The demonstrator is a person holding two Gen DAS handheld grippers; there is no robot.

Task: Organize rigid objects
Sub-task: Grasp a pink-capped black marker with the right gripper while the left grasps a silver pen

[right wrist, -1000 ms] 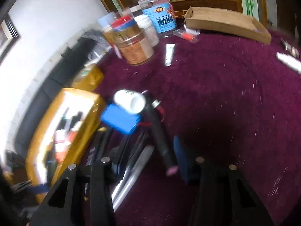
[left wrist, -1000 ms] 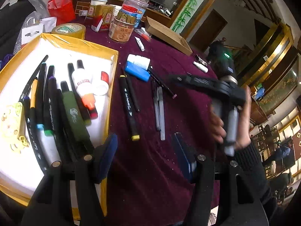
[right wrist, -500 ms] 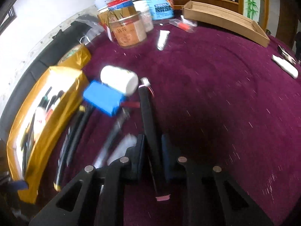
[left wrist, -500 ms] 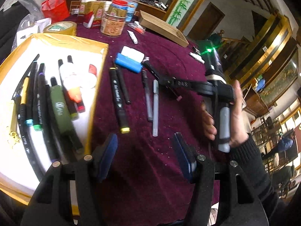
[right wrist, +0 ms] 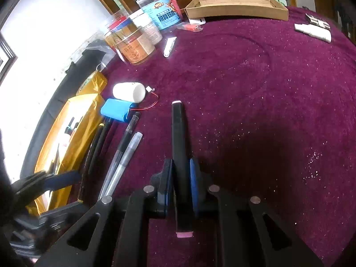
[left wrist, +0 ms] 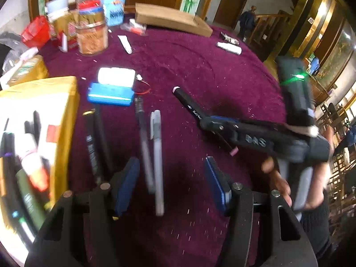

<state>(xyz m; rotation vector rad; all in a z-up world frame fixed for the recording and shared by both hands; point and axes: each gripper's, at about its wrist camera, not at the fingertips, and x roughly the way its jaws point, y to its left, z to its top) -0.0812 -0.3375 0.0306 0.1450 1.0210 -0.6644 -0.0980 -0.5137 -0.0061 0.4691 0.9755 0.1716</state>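
Right tongs (right wrist: 180, 178) were clenched on the black marker (right wrist: 179, 138), right of the gold tray (right wrist: 73, 133), presumably bound for it. Left tongs (left wrist: 172, 182) were closing, nothing pinched, straddling the silver pen (left wrist: 158, 160) on the counter (right wrist: 255, 89).

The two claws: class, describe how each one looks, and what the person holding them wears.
Both are matte black plastic frames with silver round bolt heads and blue pads on the fingers. The left claw has triangular cut-outs in its frame. The right claw shows raised lettering on its side, a green light on the black block above, and a grey handle. The person's sleeve is dark knit.
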